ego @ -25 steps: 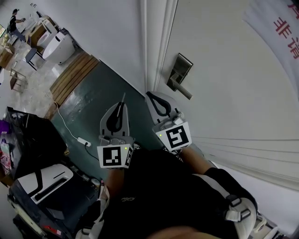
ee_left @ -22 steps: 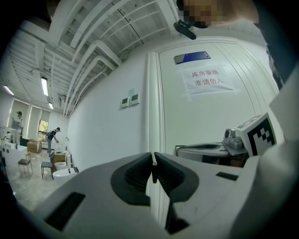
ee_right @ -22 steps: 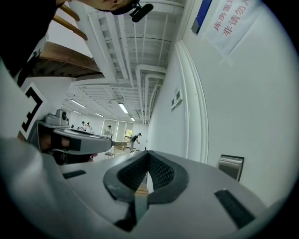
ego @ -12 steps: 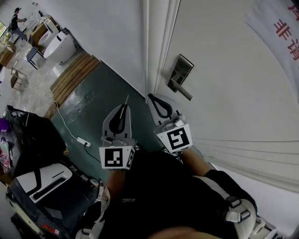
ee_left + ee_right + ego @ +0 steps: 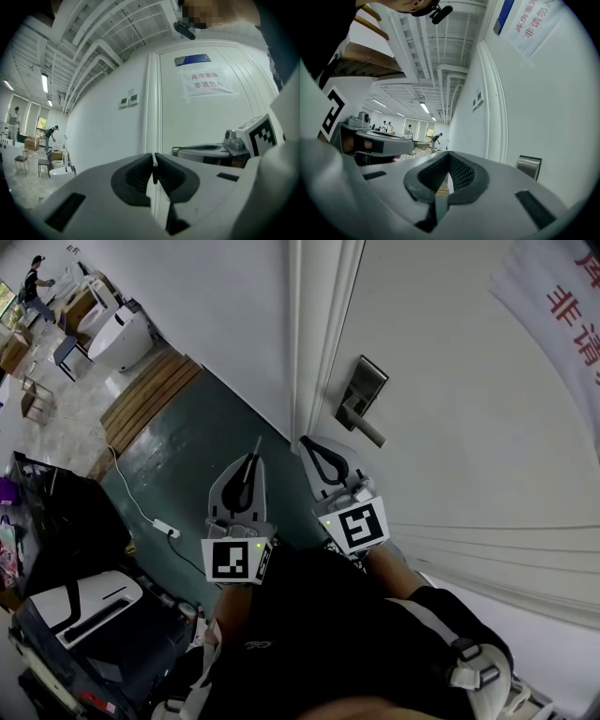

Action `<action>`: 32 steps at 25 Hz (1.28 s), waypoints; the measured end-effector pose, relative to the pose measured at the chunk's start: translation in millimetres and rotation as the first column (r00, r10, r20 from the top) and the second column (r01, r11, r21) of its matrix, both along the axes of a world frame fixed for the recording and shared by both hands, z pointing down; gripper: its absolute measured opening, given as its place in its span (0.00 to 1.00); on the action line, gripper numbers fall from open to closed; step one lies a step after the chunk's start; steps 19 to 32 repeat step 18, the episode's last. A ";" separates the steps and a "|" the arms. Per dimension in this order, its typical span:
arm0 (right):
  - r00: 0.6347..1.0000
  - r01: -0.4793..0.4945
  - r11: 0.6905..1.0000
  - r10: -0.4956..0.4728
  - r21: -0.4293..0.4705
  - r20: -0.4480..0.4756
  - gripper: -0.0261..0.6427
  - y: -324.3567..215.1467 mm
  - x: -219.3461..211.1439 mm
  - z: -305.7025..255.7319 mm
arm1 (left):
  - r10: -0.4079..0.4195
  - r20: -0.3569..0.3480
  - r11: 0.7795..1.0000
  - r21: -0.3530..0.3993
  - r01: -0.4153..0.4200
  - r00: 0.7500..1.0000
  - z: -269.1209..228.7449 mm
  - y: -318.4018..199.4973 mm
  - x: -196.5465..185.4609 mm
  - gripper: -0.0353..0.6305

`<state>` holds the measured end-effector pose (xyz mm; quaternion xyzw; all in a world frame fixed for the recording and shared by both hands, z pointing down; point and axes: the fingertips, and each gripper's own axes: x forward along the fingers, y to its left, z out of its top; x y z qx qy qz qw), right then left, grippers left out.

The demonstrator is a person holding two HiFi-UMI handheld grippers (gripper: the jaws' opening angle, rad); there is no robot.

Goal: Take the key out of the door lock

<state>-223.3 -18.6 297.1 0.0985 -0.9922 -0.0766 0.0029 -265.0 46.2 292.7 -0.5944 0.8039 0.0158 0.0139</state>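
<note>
In the head view the steel lock plate (image 5: 365, 382) with its lever handle (image 5: 364, 426) sits on the white door (image 5: 450, 427). My left gripper (image 5: 251, 461) hovers over the green floor, left of the door frame. It is shut on a thin metal key (image 5: 256, 447) that pokes out past its tips. The left gripper view shows that key (image 5: 153, 169) as a thin blade pinched between the pads of the left gripper (image 5: 153, 161). My right gripper (image 5: 307, 443) is shut and holds nothing, just below the handle and apart from it. The right gripper view has the lock plate (image 5: 529, 166) at the right.
A white door frame (image 5: 314, 343) runs between wall and door. A paper notice (image 5: 562, 296) hangs on the door. On the floor lie a white power strip (image 5: 169, 524), a wooden platform (image 5: 145, 385) and a black bag (image 5: 66, 512). Toilets (image 5: 117, 334) and a person (image 5: 33, 282) are far off.
Both grippers have drifted slightly down and right in the head view, along with the whole scene. The left gripper still holds the key; the right stays shut.
</note>
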 end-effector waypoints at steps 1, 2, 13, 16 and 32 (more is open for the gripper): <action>1.000 -0.003 1.000 0.003 0.000 0.000 0.05 -0.8 0.6 0.0 | 0.001 0.002 1.000 0.000 -0.001 1.000 -0.3 -0.2 0.3 0.11; 1.000 -0.006 1.000 0.006 0.002 0.000 0.05 -1.9 0.9 0.2 | 0.002 0.004 1.000 -0.001 -0.002 1.000 -0.4 -0.6 0.2 0.11; 1.000 -0.023 1.000 0.023 0.012 -0.007 0.05 -8.1 4.7 2.6 | 0.015 -0.010 1.000 0.002 -0.015 1.000 0.9 -5.9 0.4 0.11; 1.000 -0.027 0.999 0.027 0.017 -0.002 0.05 -10.8 7.1 2.4 | 0.019 -0.012 1.000 0.009 -0.019 1.000 2.0 -9.3 1.2 0.11; 1.000 -0.029 0.999 0.029 0.019 0.004 0.05 -13.1 8.9 2.8 | 0.020 -0.017 1.000 0.012 -0.020 1.000 4.1 -11.4 1.6 0.11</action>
